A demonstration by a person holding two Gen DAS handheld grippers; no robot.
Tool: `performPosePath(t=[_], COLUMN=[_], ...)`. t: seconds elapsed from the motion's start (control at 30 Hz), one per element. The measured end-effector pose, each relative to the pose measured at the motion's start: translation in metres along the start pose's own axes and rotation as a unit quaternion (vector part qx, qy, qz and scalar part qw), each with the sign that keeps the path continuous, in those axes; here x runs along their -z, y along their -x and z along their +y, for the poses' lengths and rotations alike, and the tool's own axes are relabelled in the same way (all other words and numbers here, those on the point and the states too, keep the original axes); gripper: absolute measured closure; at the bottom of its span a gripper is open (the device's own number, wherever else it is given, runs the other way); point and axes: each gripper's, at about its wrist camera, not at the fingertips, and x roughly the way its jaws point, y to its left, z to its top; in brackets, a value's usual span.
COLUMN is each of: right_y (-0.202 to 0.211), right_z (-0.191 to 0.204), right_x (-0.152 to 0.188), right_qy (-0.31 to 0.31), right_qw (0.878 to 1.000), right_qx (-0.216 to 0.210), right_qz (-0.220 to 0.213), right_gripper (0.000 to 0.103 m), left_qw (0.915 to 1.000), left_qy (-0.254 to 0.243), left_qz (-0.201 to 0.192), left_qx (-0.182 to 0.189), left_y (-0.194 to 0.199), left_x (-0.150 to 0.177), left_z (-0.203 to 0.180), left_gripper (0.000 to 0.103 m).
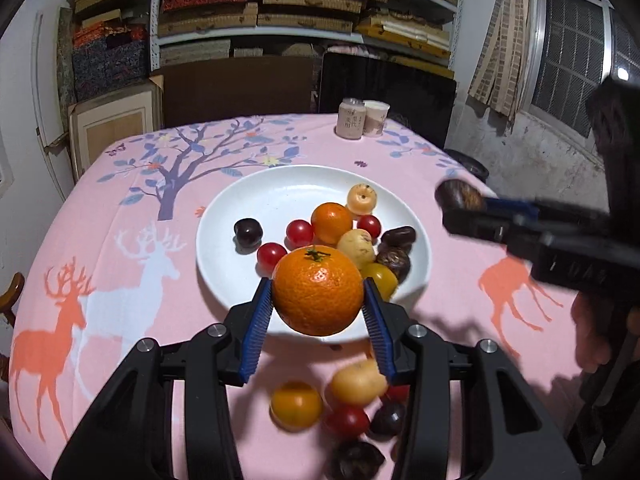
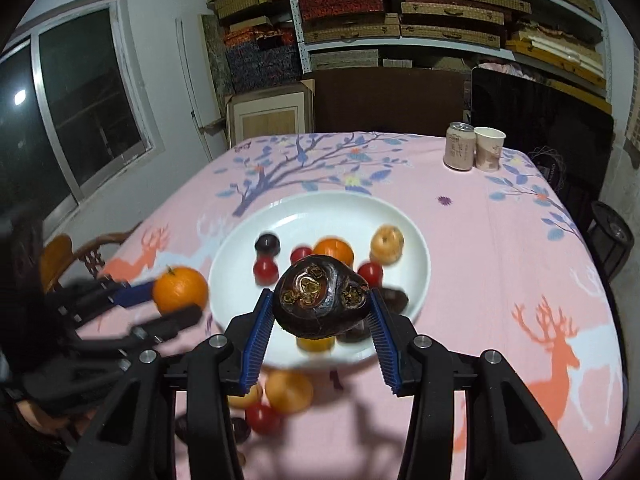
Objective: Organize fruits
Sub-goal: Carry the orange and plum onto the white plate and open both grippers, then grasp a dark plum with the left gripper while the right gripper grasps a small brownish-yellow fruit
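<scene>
My left gripper (image 1: pixel 319 290) is clamped on a big orange (image 1: pixel 318 290), blue pads pressing both its sides, jaws only partly apart, fruit lifted clear of the cloth. Just past its fingertips sits the white plate (image 1: pixel 240 216), already holding a smaller orange (image 1: pixel 331 223), red cherry tomatoes (image 1: pixel 299 233), a pale yellow apple-like fruit (image 1: pixel 361 198), a dark plum (image 1: pixel 248 232) and several brown pieces, hard to name. Under and behind the left jaws more loose fruit lies on the pink deer tablecloth (image 1: pixel 120 280): a yellow-orange one (image 1: pixel 296 404), a pale potato-shaped one (image 1: pixel 358 382), a red tomato (image 1: pixel 347 420), dark ones, all blurred. My right gripper (image 2: pixel 321 304) grips a dark brown lumpy fruit (image 2: pixel 320 300) between its pads, also partly closed, held up over the near rim of the plate. From the right wrist view the left gripper and its orange sit off to the left, beside the plate. Far ahead, near the table's back edge, a can (image 2: pixel 460 146) and paper cup (image 2: pixel 489 148) stand touching.
</scene>
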Motion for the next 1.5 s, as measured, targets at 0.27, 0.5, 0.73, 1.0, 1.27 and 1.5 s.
performPosePath(t=[0.27,0.5,0.73,1.0,1.27,1.5], right_y=[-0.086,-0.161,-0.162,-0.102,-0.027,0.014], right_z=[-0.017,-0.021,-0.022,-0.017,-0.002,0.008], right_x=[-0.064,-0.069,-0.066,-0.047,0.007,0.080], right_qy=[-0.031,-0.032,-0.038,-0.035,-0.035,-0.032], right_qw=[0.999,0.996,0.996,0.998,0.999,0.998], right_qx=[-0.002,0.014,0.024,0.020,-0.007,-0.025], right_qz=[0.041,0.087,0.080,0.047,0.036,0.044], right_gripper=[0.056,0.054,0.042,0.042,0.038,0.036], left_qw=[0.9984,0.9969,0.9991,0.9995,0.9993,0.9979], left_qy=[-0.001,-0.005,-0.007,-0.015,-0.031,-0.059], left_qz=[0.050,0.076,0.042,0.025,0.019,0.028], left_qx=[0.024,0.018,-0.006,-0.010,0.005,-0.007], left_y=[-0.066,-0.099,-0.087,-0.049,0.003,0.038], left_x=[-0.017,-0.017,-0.021,-0.009,0.034,0.095], left_z=[-0.001,0.002,0.004,-0.002,-0.019,-0.029], left_gripper=[0.059,0.058,0.022,0.021,0.021,0.015])
